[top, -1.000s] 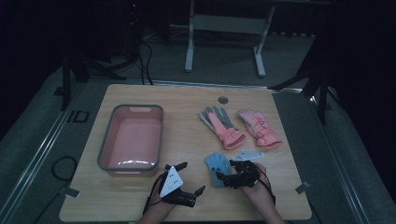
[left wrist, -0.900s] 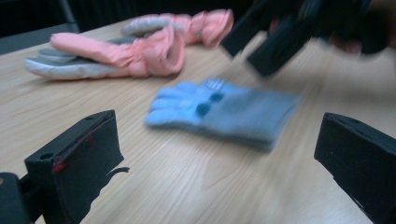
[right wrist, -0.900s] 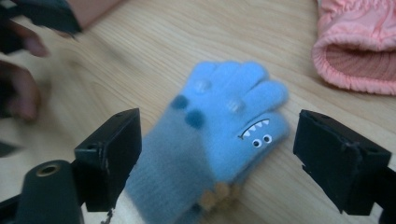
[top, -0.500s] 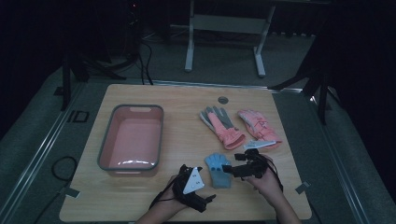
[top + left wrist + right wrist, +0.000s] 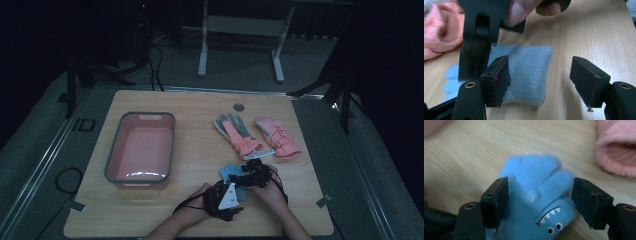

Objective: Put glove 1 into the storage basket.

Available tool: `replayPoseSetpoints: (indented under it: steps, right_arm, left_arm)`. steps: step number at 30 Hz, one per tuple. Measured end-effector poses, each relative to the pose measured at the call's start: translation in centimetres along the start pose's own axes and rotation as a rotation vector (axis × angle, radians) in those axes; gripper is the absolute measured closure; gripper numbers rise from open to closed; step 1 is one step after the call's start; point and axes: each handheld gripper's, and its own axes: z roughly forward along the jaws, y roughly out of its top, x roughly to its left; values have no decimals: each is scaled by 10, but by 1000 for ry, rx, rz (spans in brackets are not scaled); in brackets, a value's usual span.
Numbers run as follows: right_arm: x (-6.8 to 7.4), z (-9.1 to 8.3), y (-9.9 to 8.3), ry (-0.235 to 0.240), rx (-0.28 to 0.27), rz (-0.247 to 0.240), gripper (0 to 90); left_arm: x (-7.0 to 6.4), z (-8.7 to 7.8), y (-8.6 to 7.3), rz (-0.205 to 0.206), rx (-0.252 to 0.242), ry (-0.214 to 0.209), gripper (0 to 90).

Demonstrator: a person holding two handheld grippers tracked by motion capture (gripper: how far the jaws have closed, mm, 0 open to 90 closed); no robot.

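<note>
Both tools are sitting over the blue glove [image 5: 231,173], the landmark here. Left tool [image 5: 541,82] is gaping wide at its grey cuff [image 5: 529,75], holding nothing. Right tool [image 5: 539,202] is also wide, straddling the glove's fingers [image 5: 536,173], nothing pinched. The glove is lying flat on the tabletop [image 5: 200,150], pink gloves [image 5: 257,136] just beyond it, pink tub [image 5: 112,160] well off to its left. Risks: the tools are crowding each other, so closing could clash them; thin fleece could slip out or drag toward the pink gloves.
</note>
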Motion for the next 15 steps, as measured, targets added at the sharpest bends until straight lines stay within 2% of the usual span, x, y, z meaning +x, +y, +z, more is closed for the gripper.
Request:
replayPoseSetpoints:
  steps: [2, 5, 9, 12, 15]
  right_arm:
    - [4, 3, -3, -32, -7, -34, 325]
    - [8, 3, -4, -38, -6, -79, 437]
    - [9, 3, -2, 7, 6, -79, 630]
    - [8, 4, -2, 43, 10, -68, 714]
    - [4, 4, 0, 77, 22, -40, 762]
  left_arm:
    - [-1, 5, 0, 25, 23, 7, 343]
    - [1, 6, 0, 17, 31, 19, 418]
    - [6, 7, -2, -6, 46, 35, 577]
    - [9, 6, -1, -20, 53, 33, 646]
    - [14, 4, 2, -68, 58, 10, 726]
